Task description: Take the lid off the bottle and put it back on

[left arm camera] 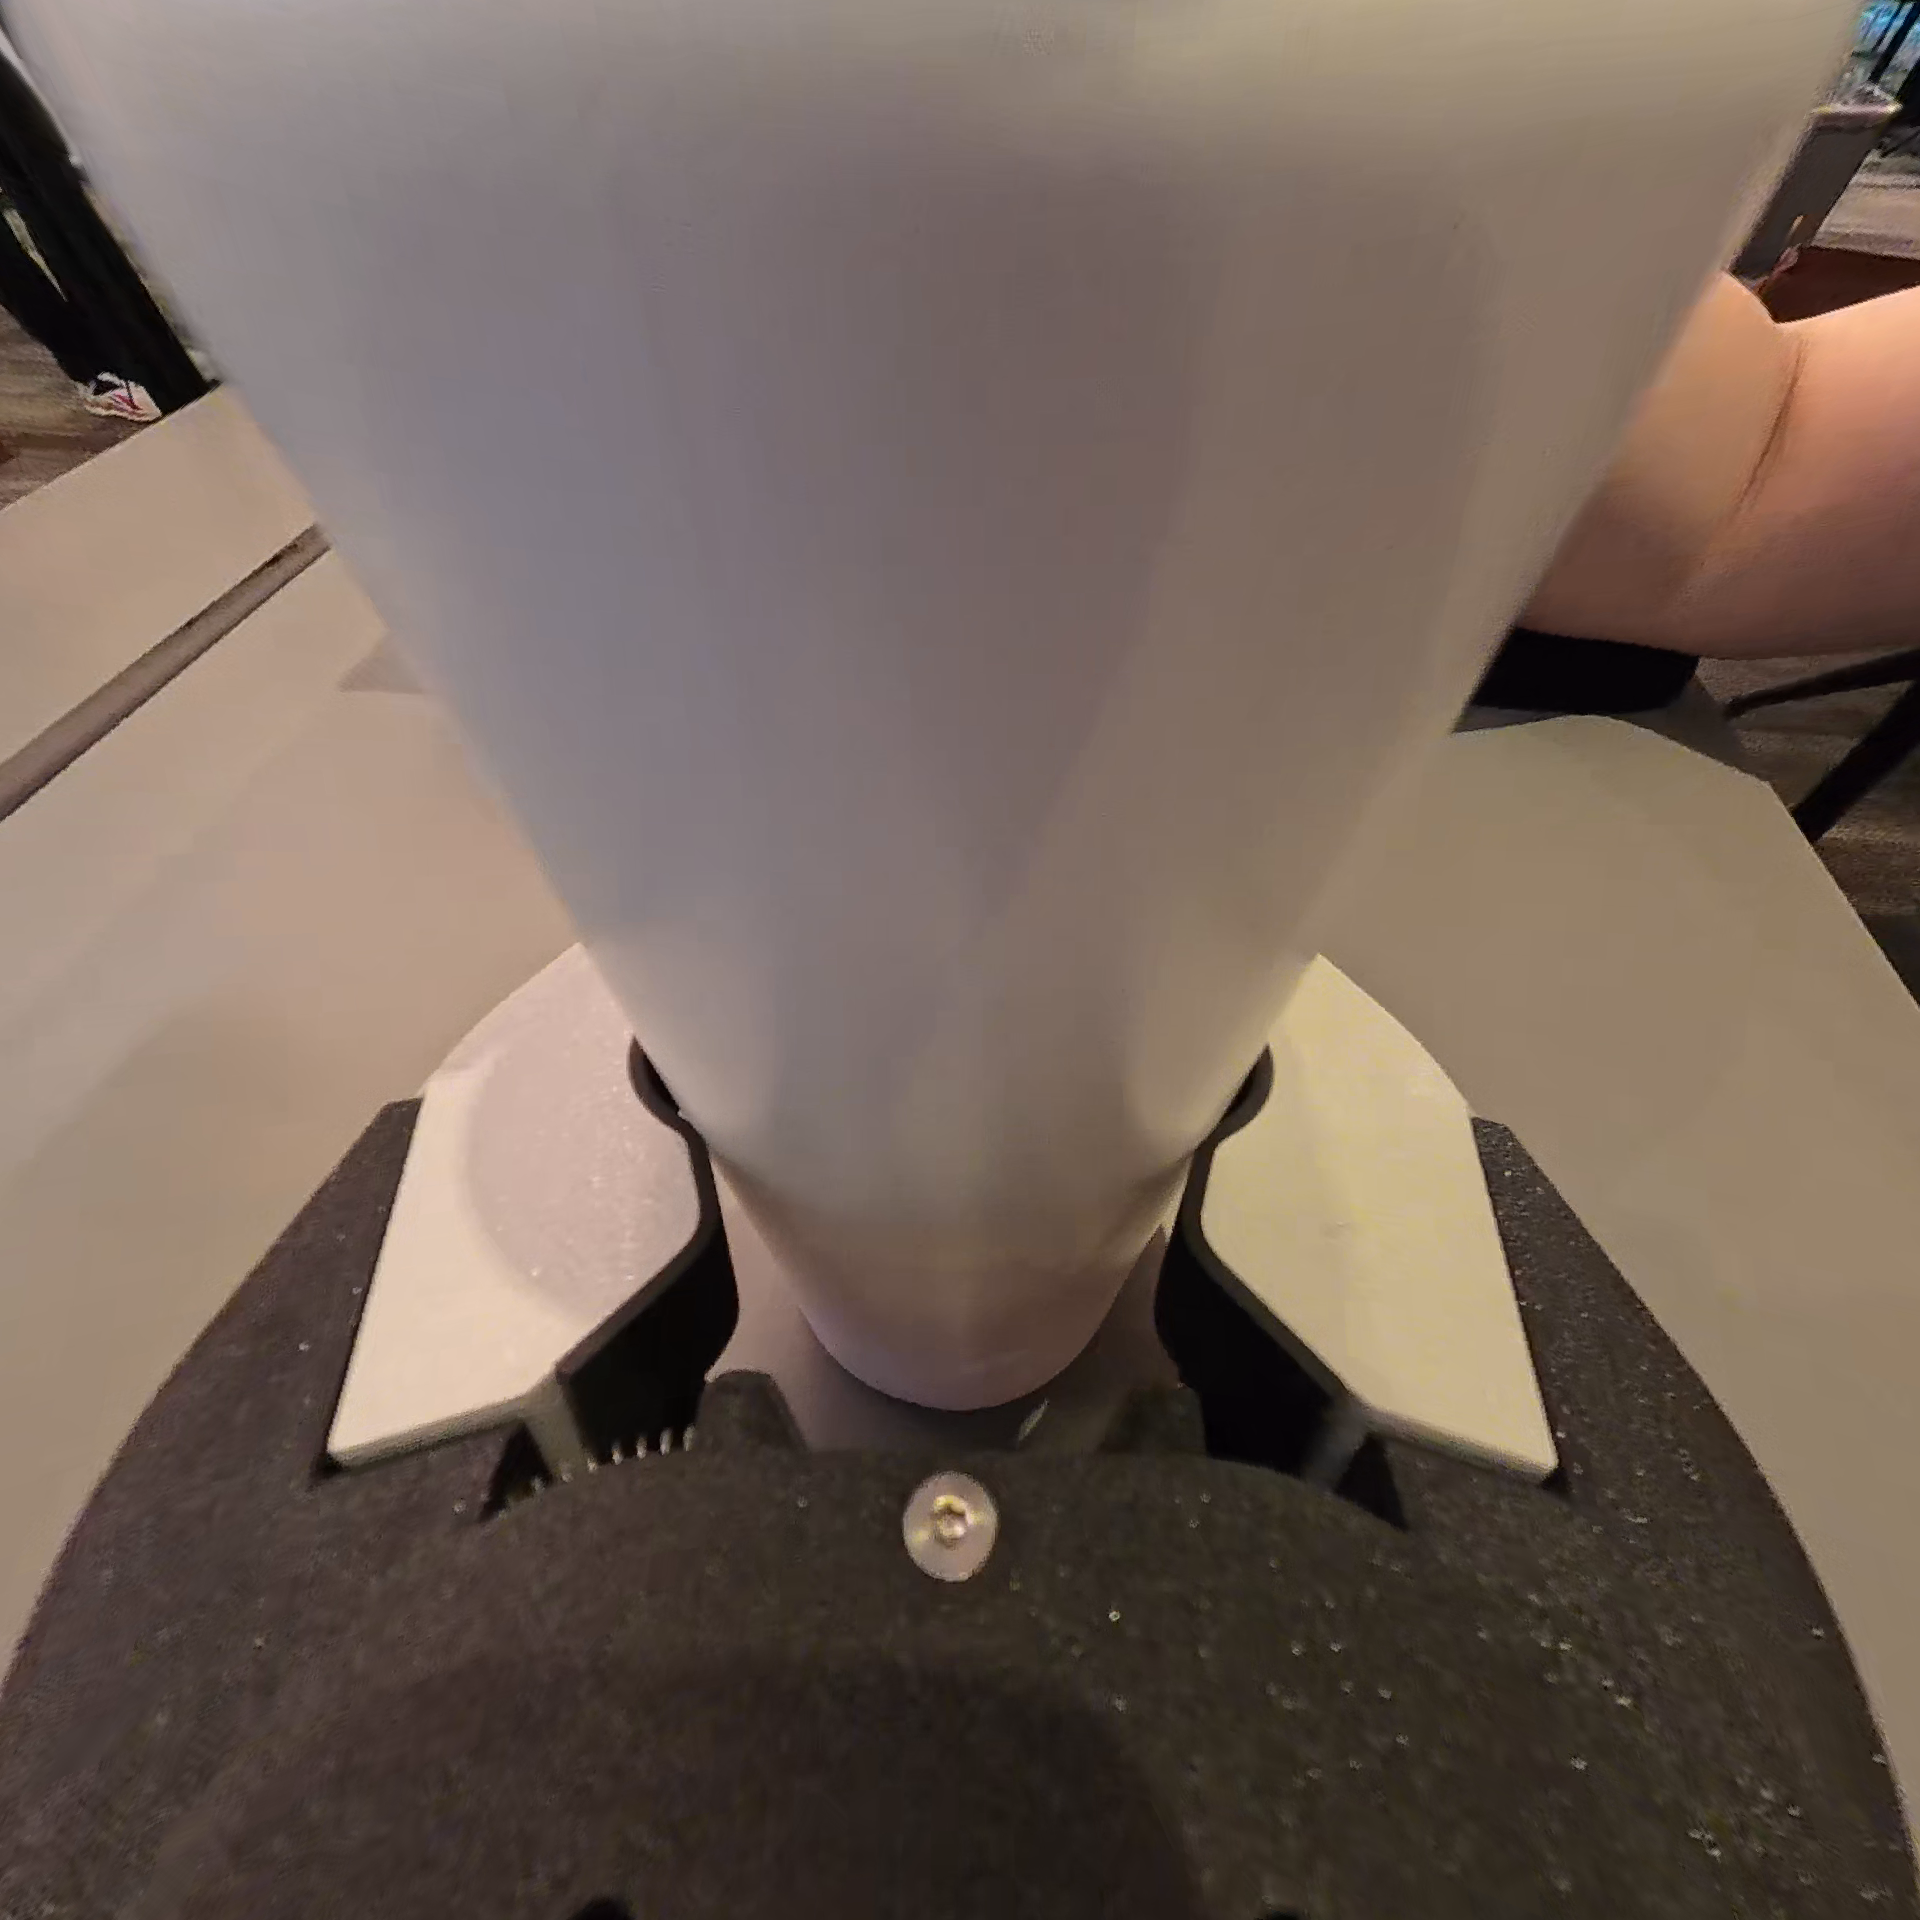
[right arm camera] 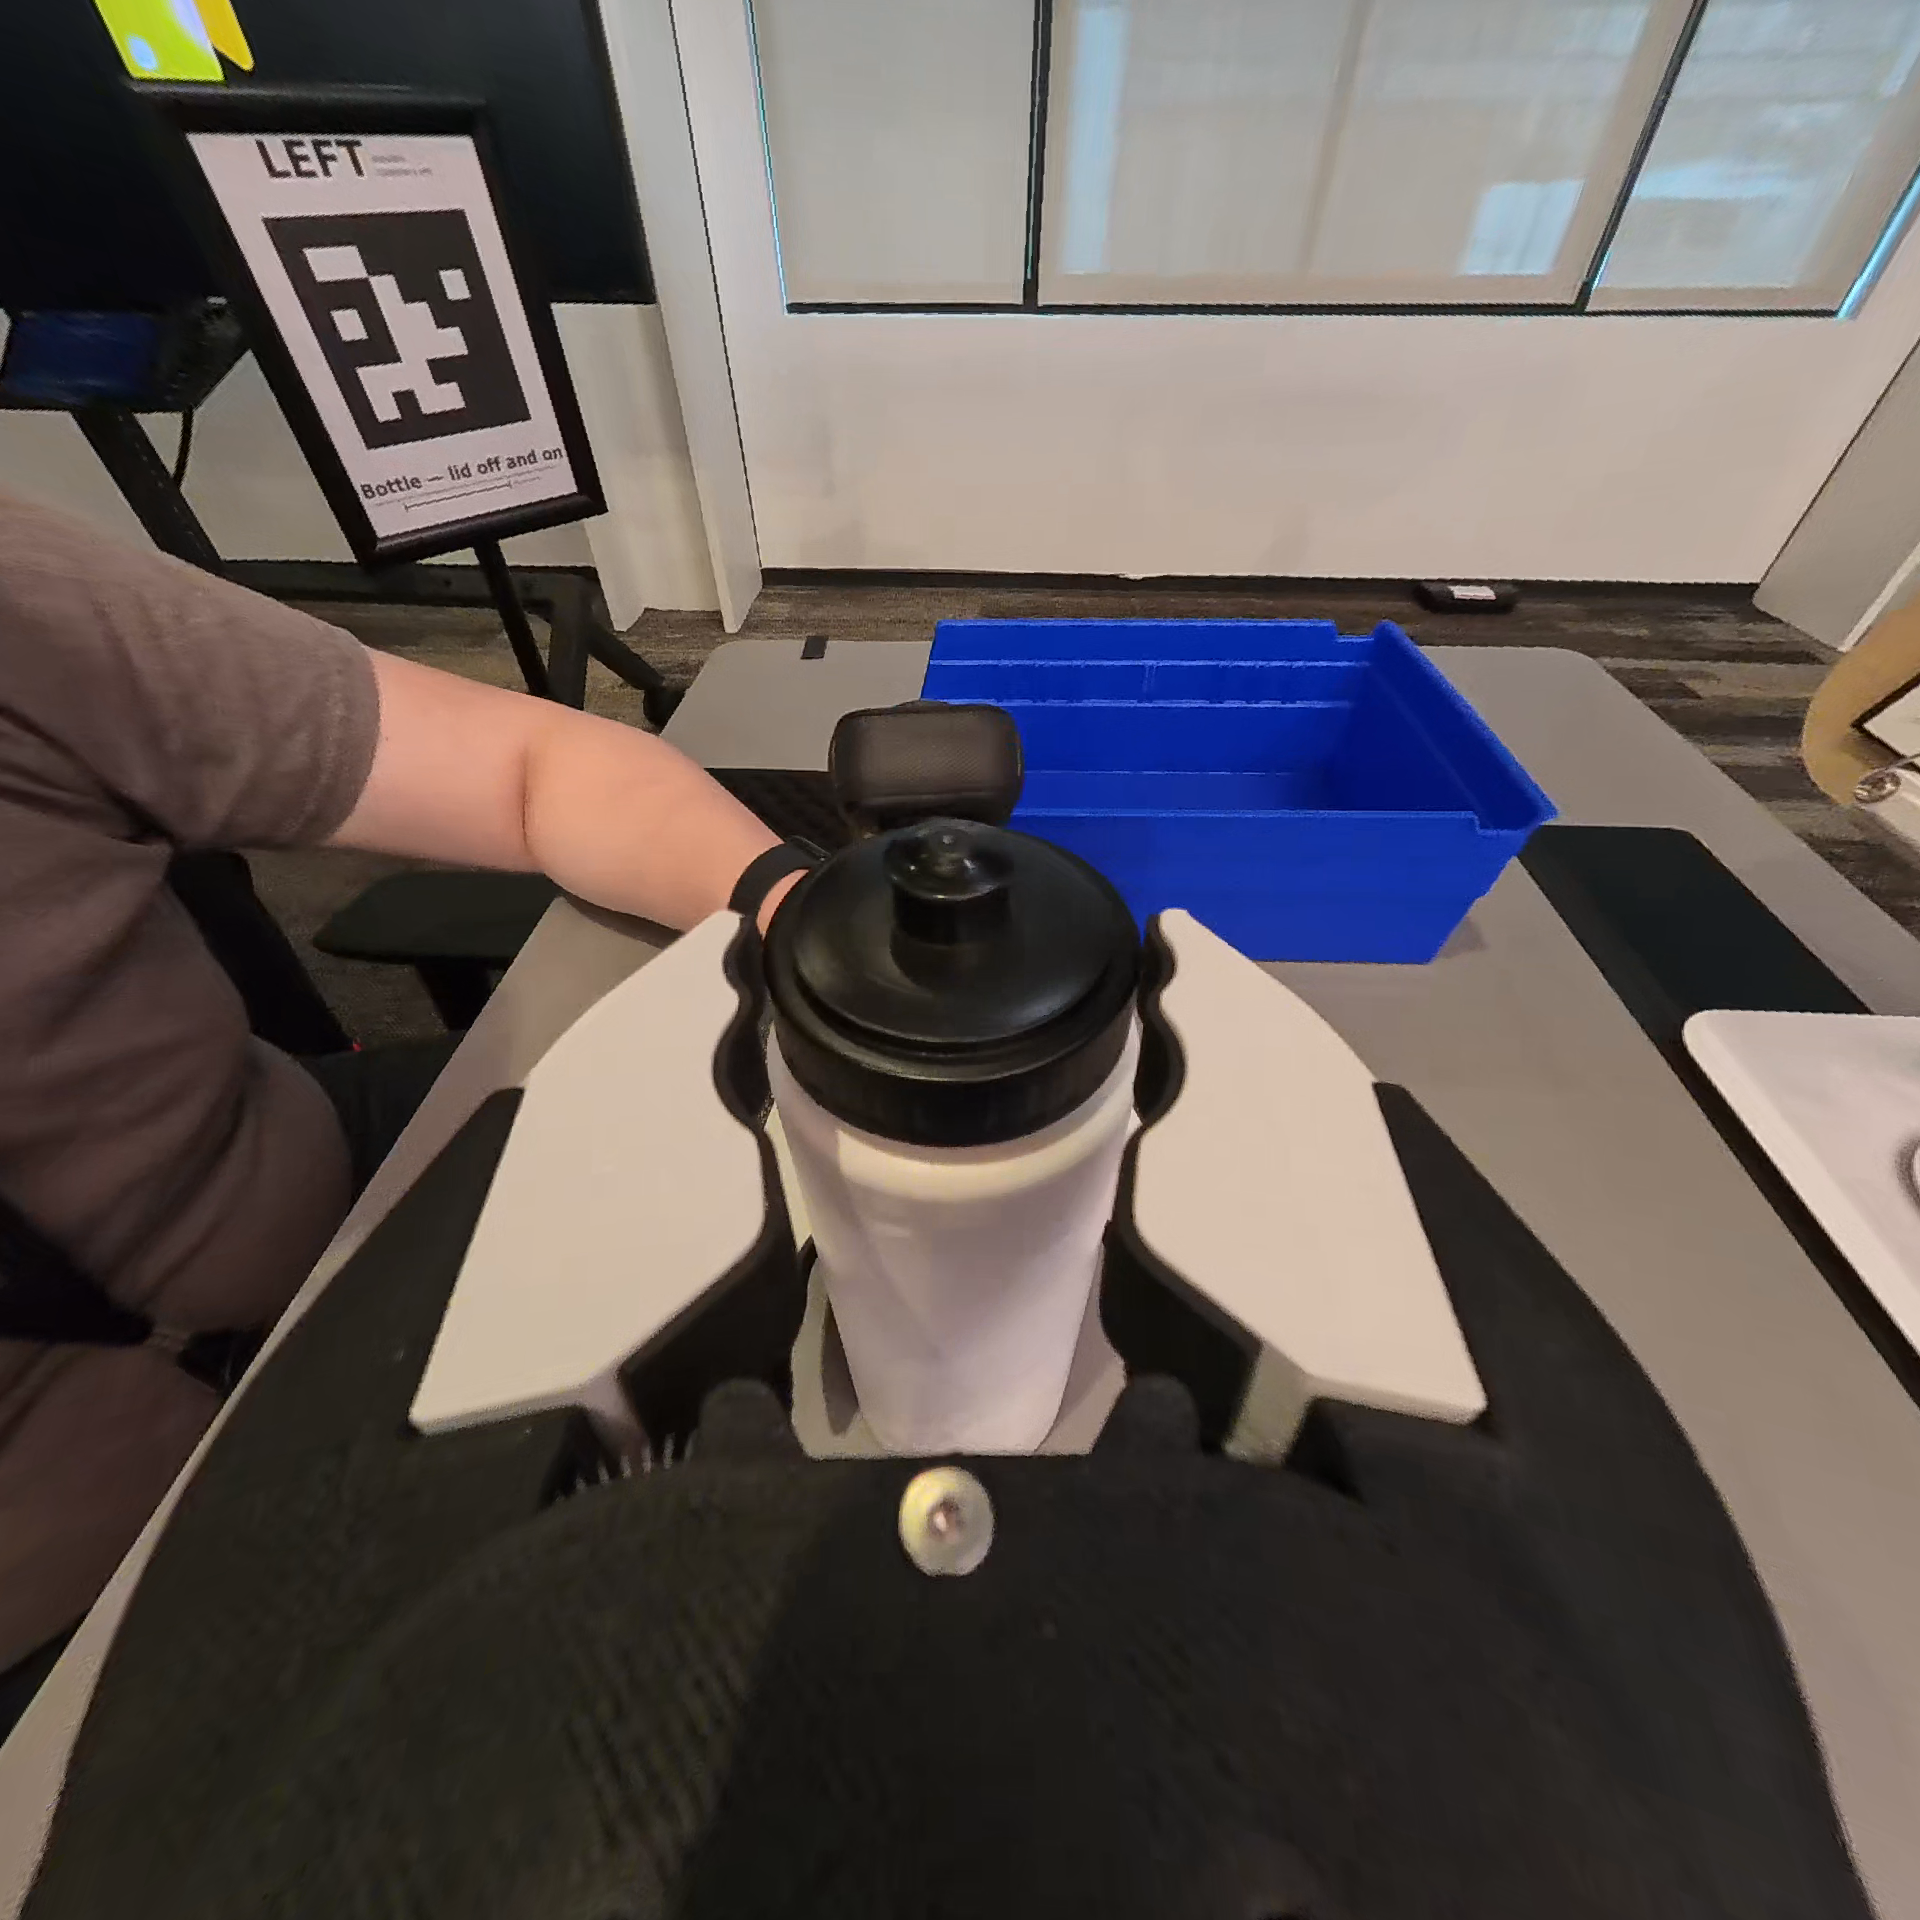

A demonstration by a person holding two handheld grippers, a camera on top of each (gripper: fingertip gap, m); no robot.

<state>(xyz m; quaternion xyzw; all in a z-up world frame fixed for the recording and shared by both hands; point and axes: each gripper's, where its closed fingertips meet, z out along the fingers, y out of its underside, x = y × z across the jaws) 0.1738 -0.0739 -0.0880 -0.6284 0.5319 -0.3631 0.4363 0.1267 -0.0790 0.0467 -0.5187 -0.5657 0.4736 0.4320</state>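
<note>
Between the left gripper [left arm camera: 951, 1081] fingers sits the clamped white bottle [left arm camera: 914, 520]; right gripper [right arm camera: 948, 997] fingers flank its black lid [right arm camera: 948, 997], contact unclear; blue bin [right arm camera: 1247, 790] at one o'clock.

We log: white bottle [right arm camera: 961, 1278], black lid [right arm camera: 951, 997] on, between right gripper [right arm camera: 951, 997] fingers; blue bin [right arm camera: 1247, 800] behind.

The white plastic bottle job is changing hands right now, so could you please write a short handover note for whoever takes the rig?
Left hand-held gripper: shut on the white plastic bottle low on its body, holding it upright on the grey table.
Right hand-held gripper: jaws flank the black screw lid with spout; contact is unclear.
Done: bottle secured. The lid sits on the bottle.
Left: twist the lid off, then put it back on.
</note>
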